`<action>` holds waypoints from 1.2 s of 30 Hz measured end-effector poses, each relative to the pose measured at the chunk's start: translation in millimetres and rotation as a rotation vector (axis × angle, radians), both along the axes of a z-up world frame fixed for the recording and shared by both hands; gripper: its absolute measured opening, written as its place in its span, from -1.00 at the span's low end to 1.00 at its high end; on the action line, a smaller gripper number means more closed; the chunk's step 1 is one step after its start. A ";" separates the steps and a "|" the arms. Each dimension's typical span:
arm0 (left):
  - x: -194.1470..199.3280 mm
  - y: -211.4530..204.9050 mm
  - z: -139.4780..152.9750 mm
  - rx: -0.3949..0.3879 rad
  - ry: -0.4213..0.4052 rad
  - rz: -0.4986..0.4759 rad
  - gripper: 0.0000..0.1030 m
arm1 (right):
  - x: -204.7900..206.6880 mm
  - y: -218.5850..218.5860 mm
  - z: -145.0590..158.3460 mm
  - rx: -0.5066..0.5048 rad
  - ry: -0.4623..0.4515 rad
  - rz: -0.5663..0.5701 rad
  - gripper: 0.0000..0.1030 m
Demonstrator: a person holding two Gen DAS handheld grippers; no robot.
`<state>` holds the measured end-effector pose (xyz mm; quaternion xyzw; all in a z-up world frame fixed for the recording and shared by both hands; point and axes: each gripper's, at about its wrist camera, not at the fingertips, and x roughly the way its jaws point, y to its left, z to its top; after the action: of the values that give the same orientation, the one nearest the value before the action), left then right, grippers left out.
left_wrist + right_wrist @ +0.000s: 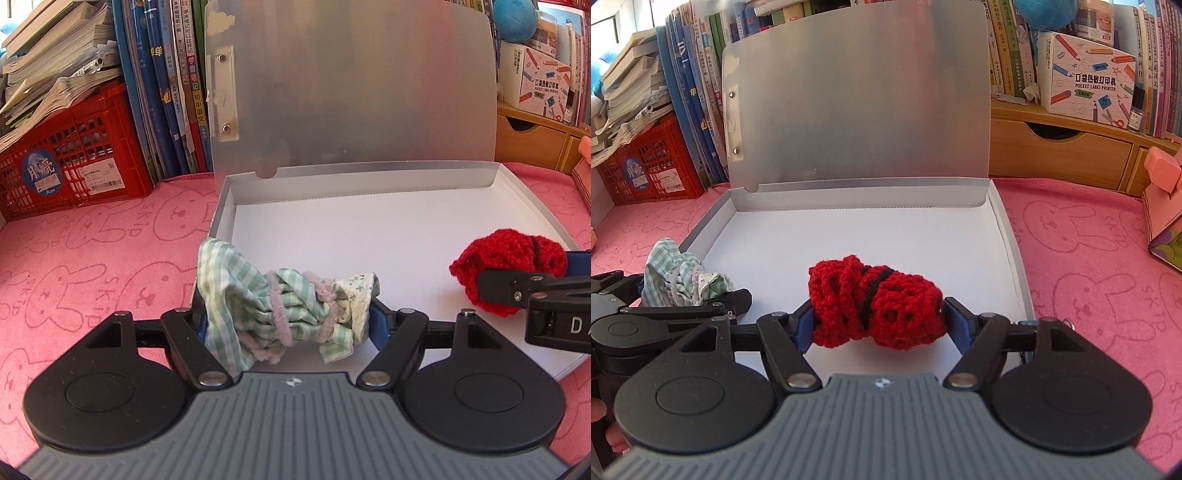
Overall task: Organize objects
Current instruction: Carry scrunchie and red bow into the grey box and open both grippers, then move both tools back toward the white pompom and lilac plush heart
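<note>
Left tool: clenched on a green checked cloth bundle, pressed between its two blue-padded fingers; it sits at the near left corner of the box.
Green checked cloth bundle: crumpled gingham wrapped in fuzzy pink cord, with a scrap of pale floral fabric at its right end; part of it hangs out over the box's left wall.
Right tool: clenched on a red crochet bundle, squeezed from both sides over the near part of the box floor.
Red crochet bundle: open-stitch red yarn with one black strand across its middle; in the left view it shows at the right edge.
Box: shallow, white inside, lying open on the counter; bare floor beyond both bundles.
Box lid: silvery grey, standing upright at the far wall, with two rivets near its left edge.
Counter: covered by a pink cloth printed with rabbits.
Far left: red plastic crate under stacked papers.
Far back: a row of upright books; at right, a label printer carton on a wooden drawer unit.
</note>
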<state>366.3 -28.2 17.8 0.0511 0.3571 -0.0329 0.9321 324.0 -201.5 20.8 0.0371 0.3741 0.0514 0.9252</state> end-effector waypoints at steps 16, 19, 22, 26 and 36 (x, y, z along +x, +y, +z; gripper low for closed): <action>-46.6 14.0 39.2 -0.041 -0.066 -0.021 0.70 | -47.4 0.1 42.5 -0.025 -0.111 0.015 0.70; -62.8 15.3 48.0 -0.047 -0.091 -0.040 0.72 | -62.4 1.6 51.5 -0.039 -0.136 0.025 0.71; -81.2 15.7 58.1 -0.055 -0.120 -0.059 0.76 | -78.6 2.4 60.0 -0.043 -0.154 0.039 0.72; -105.4 16.2 69.2 -0.069 -0.153 -0.092 0.79 | -103.7 2.1 69.6 -0.049 -0.185 0.060 0.75; -181.3 26.3 71.5 -0.104 -0.180 -0.140 0.82 | -172.3 -14.9 77.2 -0.001 -0.240 0.085 0.82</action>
<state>185.0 -1.9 89.3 0.0304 0.2651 -0.1117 0.9572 151.7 -216.4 98.0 0.0141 0.2618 0.0944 0.9604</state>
